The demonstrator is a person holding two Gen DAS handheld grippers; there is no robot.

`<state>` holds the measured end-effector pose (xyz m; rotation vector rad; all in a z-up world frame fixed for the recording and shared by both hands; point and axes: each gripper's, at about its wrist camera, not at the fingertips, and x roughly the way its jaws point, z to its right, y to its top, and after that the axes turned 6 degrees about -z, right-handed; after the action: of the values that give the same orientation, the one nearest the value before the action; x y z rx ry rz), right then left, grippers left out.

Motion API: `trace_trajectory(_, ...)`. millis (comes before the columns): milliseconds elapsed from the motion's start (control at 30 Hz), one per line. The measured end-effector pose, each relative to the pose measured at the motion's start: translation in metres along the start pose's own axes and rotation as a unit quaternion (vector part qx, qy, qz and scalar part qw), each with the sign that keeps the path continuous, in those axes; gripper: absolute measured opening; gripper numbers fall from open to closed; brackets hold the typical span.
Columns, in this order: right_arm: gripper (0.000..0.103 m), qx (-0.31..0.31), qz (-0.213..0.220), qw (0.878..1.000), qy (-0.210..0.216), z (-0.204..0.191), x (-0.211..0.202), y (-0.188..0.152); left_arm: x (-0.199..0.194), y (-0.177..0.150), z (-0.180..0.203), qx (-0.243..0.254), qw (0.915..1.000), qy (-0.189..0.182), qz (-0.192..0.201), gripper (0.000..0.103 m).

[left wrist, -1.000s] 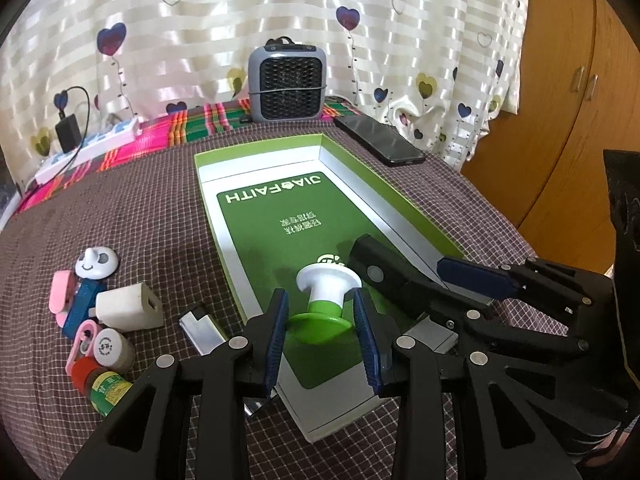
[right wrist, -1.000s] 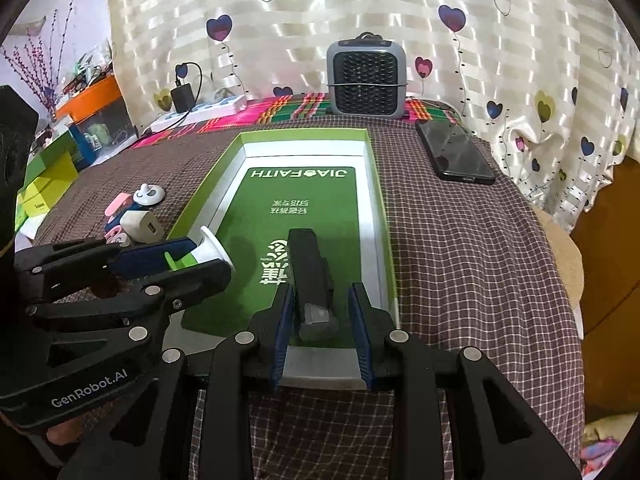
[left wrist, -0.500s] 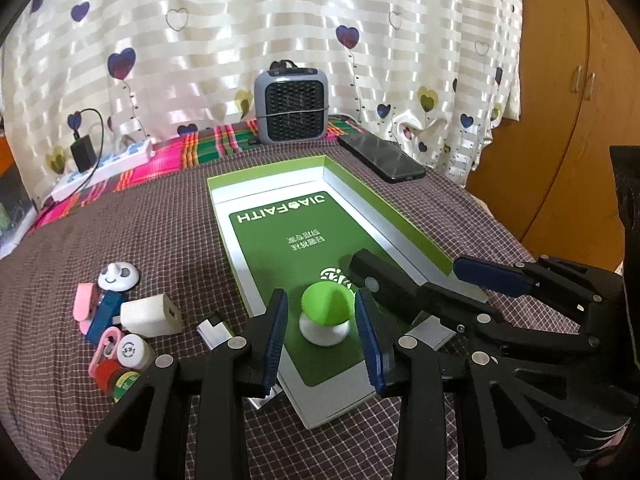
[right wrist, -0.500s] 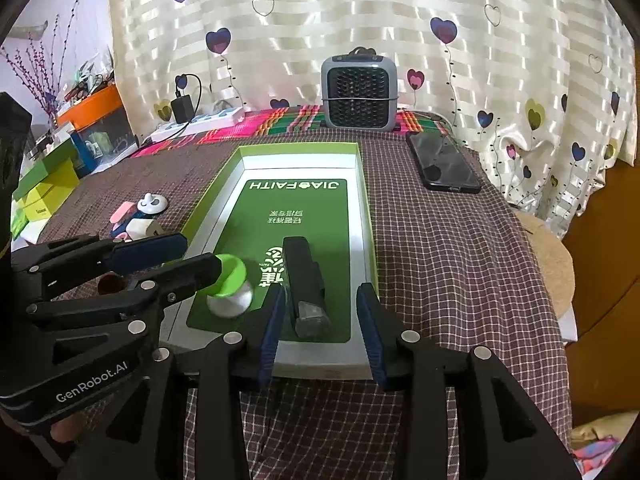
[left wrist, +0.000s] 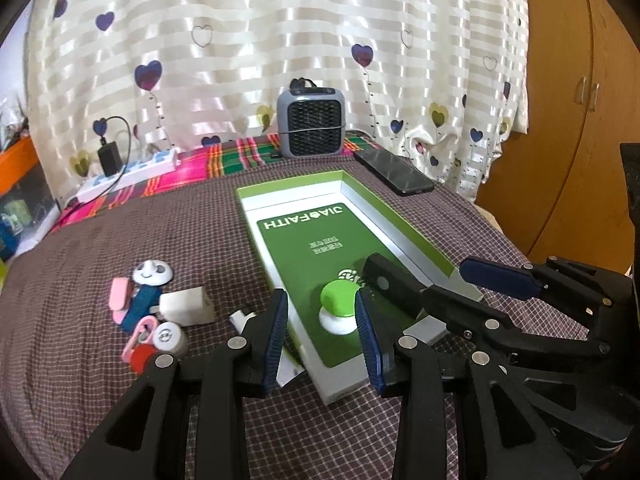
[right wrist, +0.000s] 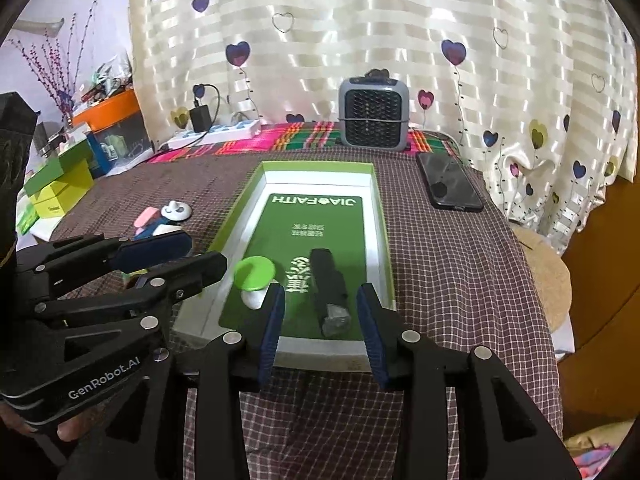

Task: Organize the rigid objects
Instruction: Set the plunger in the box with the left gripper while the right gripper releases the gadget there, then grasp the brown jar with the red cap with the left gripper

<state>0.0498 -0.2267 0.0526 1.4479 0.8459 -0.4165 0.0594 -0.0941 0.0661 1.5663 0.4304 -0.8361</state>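
A shallow green box lid (left wrist: 404, 228) (right wrist: 380, 216) lies on the checked cloth. Inside it stand a green-and-white knob (left wrist: 338, 306) (right wrist: 255, 276) and a black oblong object (right wrist: 329, 292) (left wrist: 390, 280). My left gripper (left wrist: 322, 336) is open and empty, raised just in front of the knob. My right gripper (right wrist: 320, 330) is open and empty, above the lid's near edge in front of the black object. Several small items lie left of the lid: a white charger cube (left wrist: 186, 306), a white smiley disc (left wrist: 153, 273), pink and blue clips (left wrist: 132, 304) and a red-capped bottle (left wrist: 140, 358).
A small grey heater (left wrist: 311, 122) (right wrist: 374, 114) stands at the back. A black phone (left wrist: 393, 176) (right wrist: 448, 186) lies right of the lid. A power strip with a charger (left wrist: 120, 174) sits back left. Green boxes (right wrist: 56, 188) stand off the table's left. A wooden wardrobe (left wrist: 580, 120) is on the right.
My left gripper let go of the knob, which now stands in the lid green end up, and pulled back and up. My right gripper opened off the black object and drew back.
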Motion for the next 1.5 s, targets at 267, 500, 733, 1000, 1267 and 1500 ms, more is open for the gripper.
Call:
trace_trajectory(267, 0.039, -0.017, 0.004, 1.0, 0.005, -0.02, -0.006, 0.0, -0.013, -0.012, -0.017, -0.017, 0.9998, 0.007, 0.003, 0.034)
trace_trajectory(500, 0.039, -0.033, 0.001, 0.999, 0.018, -0.039, -0.006, -0.003, -0.018, -0.027, -0.035, -0.041, 0.9991, 0.006, -0.005, 0.034)
trace_trajectory(733, 0.039, -0.053, -0.006, 0.998, 0.034, -0.059, -0.004, -0.012, -0.023, -0.047, -0.052, -0.066, 0.9977, 0.002, -0.014, 0.034)
trace_trajectory(1000, 0.039, -0.063, -0.015, 0.996, 0.058, -0.077, 0.0, -0.021, -0.027, -0.061, -0.063, -0.078, 0.9968, -0.005, -0.021, 0.034)
trace_trajectory(1267, 0.039, -0.077, -0.024, 0.994, 0.072, -0.09, 0.003, -0.028, -0.025, -0.074, -0.076, -0.093, 0.9951, -0.009, -0.032, 0.034)
trace_trajectory(1500, 0.039, -0.079, -0.027, 0.993, 0.077, -0.094, 0.007, -0.029, -0.023, -0.075, -0.094, -0.113, 0.993, 0.0, -0.033, 0.034)
